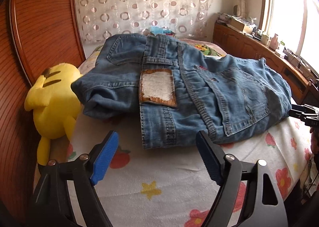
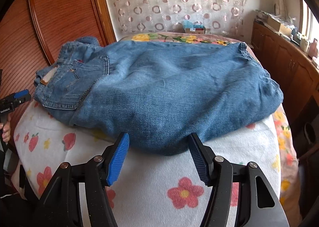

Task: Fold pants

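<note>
Blue jeans (image 1: 179,87) lie folded in a thick bundle on the flowered bedspread (image 1: 159,183). In the left wrist view the waistband with its worn leather patch (image 1: 157,89) and a back pocket face me. My left gripper (image 1: 157,137) is open and empty, just short of the waistband edge. In the right wrist view the folded jeans (image 2: 169,91) lie across the bed, pocket end at the left. My right gripper (image 2: 158,139) is open and empty, its fingertips at the near fold of the leg. The left gripper also shows at the right wrist view's left edge (image 2: 18,97).
A yellow plush toy (image 1: 53,105) lies at the bed's left, against a wooden headboard (image 1: 39,27). A wooden cabinet (image 1: 259,51) with clutter runs along the right under a window. The bed's right edge (image 2: 279,127) drops off beside the cabinet. A patterned curtain hangs behind.
</note>
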`<state>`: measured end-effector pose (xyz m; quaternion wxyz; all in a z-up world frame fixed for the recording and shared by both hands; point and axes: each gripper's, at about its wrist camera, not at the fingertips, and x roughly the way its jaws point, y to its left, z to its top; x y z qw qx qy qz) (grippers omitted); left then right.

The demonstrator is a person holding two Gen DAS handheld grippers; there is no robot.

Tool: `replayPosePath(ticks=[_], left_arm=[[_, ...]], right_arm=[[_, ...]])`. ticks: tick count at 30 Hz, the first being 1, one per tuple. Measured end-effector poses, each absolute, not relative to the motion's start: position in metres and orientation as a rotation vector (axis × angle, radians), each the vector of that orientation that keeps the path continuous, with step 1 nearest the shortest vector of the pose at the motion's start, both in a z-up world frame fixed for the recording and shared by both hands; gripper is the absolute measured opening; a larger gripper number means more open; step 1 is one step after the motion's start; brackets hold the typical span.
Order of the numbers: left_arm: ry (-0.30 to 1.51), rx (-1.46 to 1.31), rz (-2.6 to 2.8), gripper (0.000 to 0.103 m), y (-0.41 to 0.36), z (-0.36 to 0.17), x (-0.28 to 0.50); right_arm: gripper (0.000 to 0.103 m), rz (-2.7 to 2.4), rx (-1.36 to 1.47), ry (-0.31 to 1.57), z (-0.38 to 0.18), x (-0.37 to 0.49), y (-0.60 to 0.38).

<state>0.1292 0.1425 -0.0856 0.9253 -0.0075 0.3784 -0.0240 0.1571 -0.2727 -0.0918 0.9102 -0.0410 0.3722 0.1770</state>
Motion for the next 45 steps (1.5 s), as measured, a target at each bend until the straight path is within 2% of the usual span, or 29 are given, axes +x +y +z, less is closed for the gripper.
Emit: replayPosePath(ticks=[6,8,10,12,13,15,16,17,18,19,21,30,35,45], left_arm=[[0.807,-0.017,-0.059,0.063,0.144,-0.099,0.14],[0.814,-0.019,-0.071,0.061,0.143,-0.103,0.143],[0.824,-0.027,-0.086,0.053,0.142,-0.106,0.147],[0.832,-0.041,-0.094,0.05,0.143,-0.109,0.15],[0.832,-0.038,-0.09,0.046,0.142,-0.109,0.151],[0.82,-0.025,-0.086,0.039,0.141,-0.107,0.15],[0.815,-0.024,-0.089,0.034,0.14,-0.106,0.149],[0.808,-0.021,-0.094,0.03,0.139,-0.104,0.147],[0.801,-0.019,-0.1,0.024,0.138,-0.102,0.146],[0.792,-0.014,-0.104,0.019,0.136,-0.099,0.144],[0.774,-0.004,-0.107,0.017,0.131,-0.092,0.14],[0.658,0.003,-0.133,0.016,0.122,-0.03,0.102],[0.634,-0.017,-0.156,0.016,0.125,-0.014,0.07],[0.716,0.006,-0.148,0.018,0.12,-0.041,0.049]], right_arm=[[0.064,0.36,-0.156,0.789,-0.095,0.168,-0.249],[0.064,0.362,-0.173,0.795,-0.096,0.172,-0.244],[0.064,0.359,-0.19,0.795,-0.096,0.176,-0.238],[0.063,0.358,-0.209,0.791,-0.099,0.175,-0.236],[0.059,0.364,-0.209,0.786,-0.1,0.174,-0.235],[0.037,0.377,-0.21,0.779,-0.099,0.173,-0.234],[0.031,0.379,-0.211,0.777,-0.099,0.17,-0.235],[0.016,0.373,-0.213,0.772,-0.098,0.171,-0.235],[0.009,0.369,-0.212,0.769,-0.098,0.169,-0.24],[0.008,0.379,-0.2,0.766,-0.096,0.169,-0.242],[0.005,0.388,-0.176,0.751,-0.092,0.167,-0.246],[0.003,0.388,-0.138,0.649,-0.049,0.13,-0.26],[0.003,0.404,-0.11,0.648,-0.039,0.101,-0.27],[0.003,0.45,-0.057,0.709,-0.057,0.099,-0.288]])
